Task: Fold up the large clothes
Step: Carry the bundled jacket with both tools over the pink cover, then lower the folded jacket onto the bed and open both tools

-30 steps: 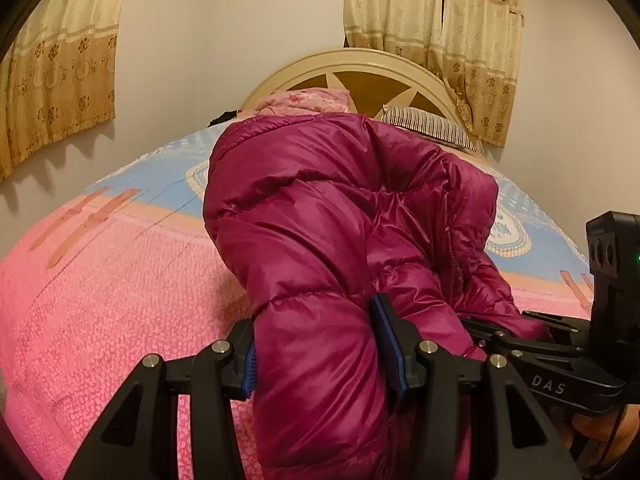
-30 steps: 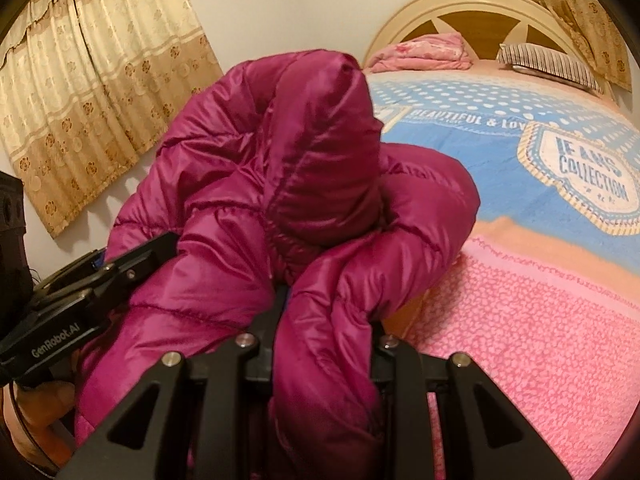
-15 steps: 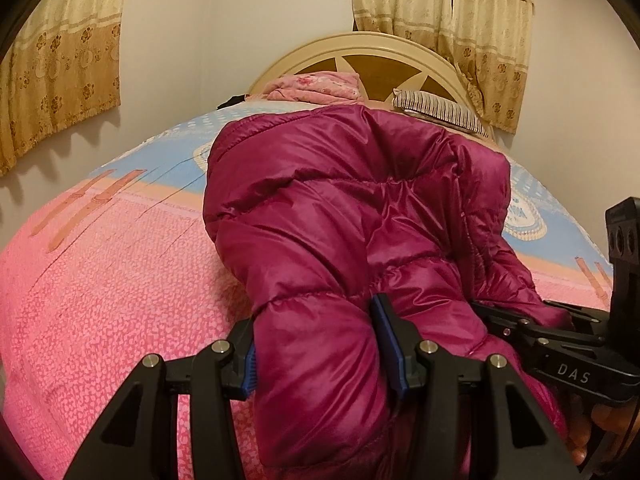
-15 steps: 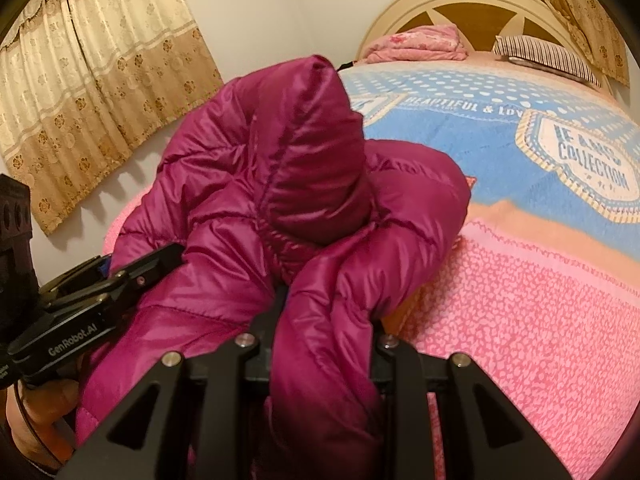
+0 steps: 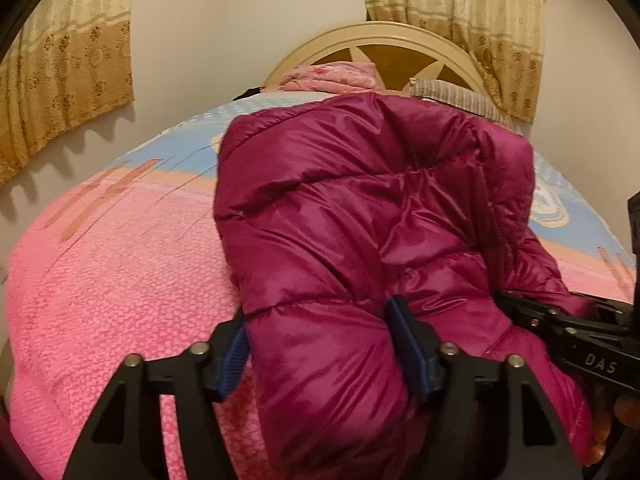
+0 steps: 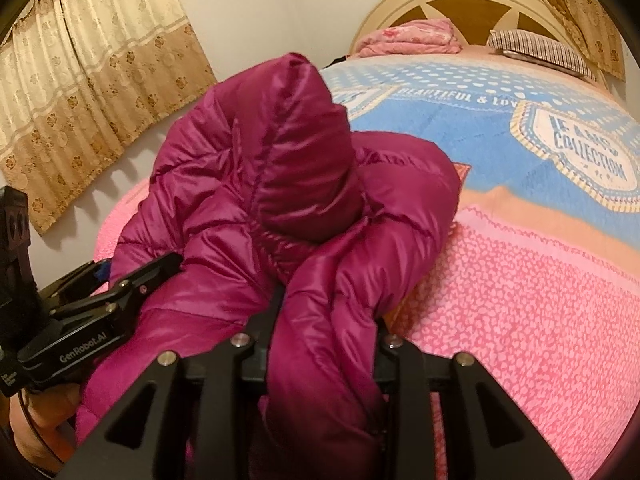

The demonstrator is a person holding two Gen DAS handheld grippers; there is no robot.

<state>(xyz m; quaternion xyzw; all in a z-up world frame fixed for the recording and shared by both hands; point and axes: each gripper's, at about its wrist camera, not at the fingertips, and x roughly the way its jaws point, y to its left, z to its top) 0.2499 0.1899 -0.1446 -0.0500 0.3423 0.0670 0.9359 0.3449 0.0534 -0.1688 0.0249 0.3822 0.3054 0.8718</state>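
A magenta puffer jacket (image 5: 360,208) lies bunched on the pink and blue bedspread (image 5: 120,280), its hood (image 6: 296,152) sticking up in the right wrist view. My left gripper (image 5: 320,344) has a thick fold of the jacket between its blue pads (image 5: 404,344). Its jaws are opening, and the padding still fills the gap and touches both pads. My right gripper (image 6: 328,320) is shut on a narrower fold of the jacket (image 6: 320,360), its jaws just beginning to ease apart. Each gripper shows in the other's view, the right gripper (image 5: 560,320) and the left gripper (image 6: 136,268), close side by side.
At the far end stands a cream headboard (image 5: 384,36) with a folded pink blanket (image 5: 332,76) and a striped pillow (image 5: 452,96). Beige curtains (image 5: 68,60) hang on the wall to the left. A hand (image 6: 52,412) holds the left gripper's handle.
The jacket has sunk and spread flatter on the bed. My left jaws have widened around the fold. Both grippers have stayed nearly in place.
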